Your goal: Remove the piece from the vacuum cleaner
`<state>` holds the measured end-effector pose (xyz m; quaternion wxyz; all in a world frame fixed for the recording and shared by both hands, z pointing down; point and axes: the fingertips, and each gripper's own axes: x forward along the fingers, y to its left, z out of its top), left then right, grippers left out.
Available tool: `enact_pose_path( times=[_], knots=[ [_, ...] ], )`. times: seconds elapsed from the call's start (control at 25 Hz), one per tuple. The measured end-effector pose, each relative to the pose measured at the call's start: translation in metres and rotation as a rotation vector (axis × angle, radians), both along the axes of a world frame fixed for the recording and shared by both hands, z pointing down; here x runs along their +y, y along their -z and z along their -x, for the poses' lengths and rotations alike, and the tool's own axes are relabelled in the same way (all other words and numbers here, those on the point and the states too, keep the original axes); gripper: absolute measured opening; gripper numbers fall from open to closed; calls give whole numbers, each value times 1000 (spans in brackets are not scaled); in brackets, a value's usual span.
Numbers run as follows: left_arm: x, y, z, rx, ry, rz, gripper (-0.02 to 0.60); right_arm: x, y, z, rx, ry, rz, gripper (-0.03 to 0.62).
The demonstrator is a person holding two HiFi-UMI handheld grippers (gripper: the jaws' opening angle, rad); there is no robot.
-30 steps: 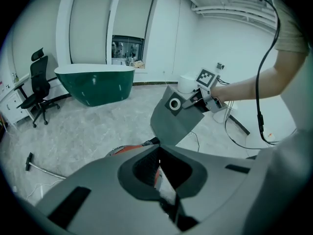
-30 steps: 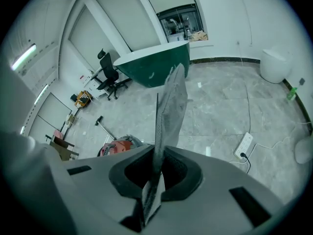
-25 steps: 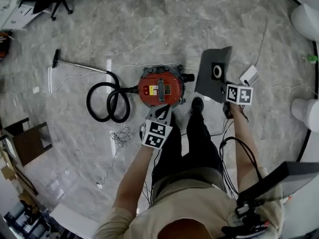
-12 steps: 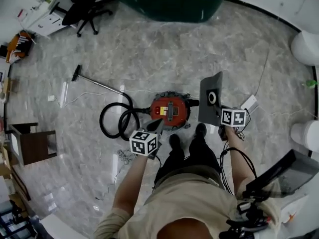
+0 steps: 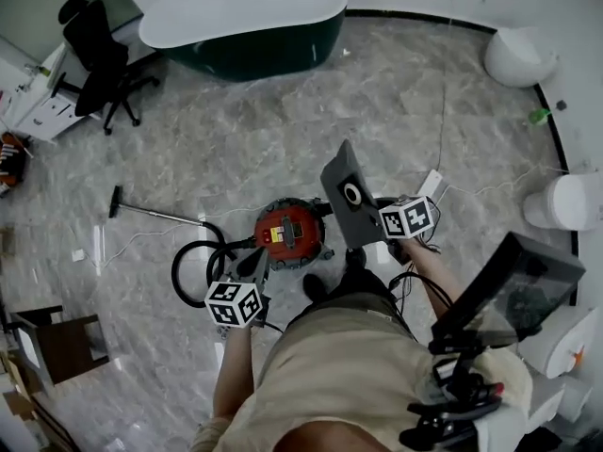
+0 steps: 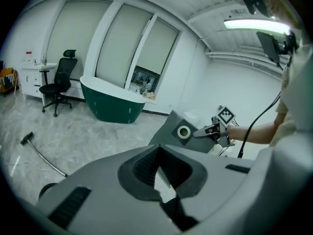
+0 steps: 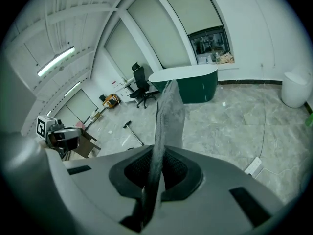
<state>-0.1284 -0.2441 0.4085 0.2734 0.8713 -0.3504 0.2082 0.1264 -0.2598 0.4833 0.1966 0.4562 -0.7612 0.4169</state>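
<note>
The red vacuum cleaner point(image 5: 287, 234) stands on the marble floor in front of the person's feet, its black hose point(image 5: 193, 271) coiled at its left and the wand point(image 5: 155, 215) lying beyond. A flat grey piece point(image 5: 349, 196) with a round white-ringed hole is held in the air right of the vacuum, apart from it. My right gripper point(image 5: 377, 222) is shut on its edge, and the piece point(image 7: 166, 116) stands thin between the jaws point(image 7: 155, 173). My left gripper point(image 5: 256, 264) hovers near the vacuum's front, shut with nothing in it point(image 6: 159, 173). The piece point(image 6: 181, 131) also shows in the left gripper view.
A dark green bathtub point(image 5: 245, 26) stands at the far side and a black office chair point(image 5: 99, 50) at the far left. White toilets point(image 5: 561, 201) line the right wall. A white power strip point(image 5: 431, 185) and cables lie right of the vacuum. A wooden box point(image 5: 52, 342) is at the lower left.
Both grippers have risen well above the floor, the right one carrying the grey piece up with it. The head view has tilted up, so the bathtub now shows.
</note>
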Motion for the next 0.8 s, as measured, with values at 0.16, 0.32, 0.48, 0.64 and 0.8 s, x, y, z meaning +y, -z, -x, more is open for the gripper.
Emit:
enact_pose_path(
  times=[0.16,0.32,0.48,0.64,0.8],
  knots=[
    [4,20,-9,-1,-44,-70,-5,-1,23,5,8,9,-53,20],
    [8,35,-12,26,-77,-137,-5,10,34,26,61,66,-84,20],
    [27,38,-18,46,-124,-155,-5,30,44,48,63,97,-107,20],
    [41,35,-7,61,-171,-151,-5,46,59,72,50,96,-130,20],
    [49,26,15,64,-161,-112,-5,61,69,97,23,88,-129,20]
  ],
)
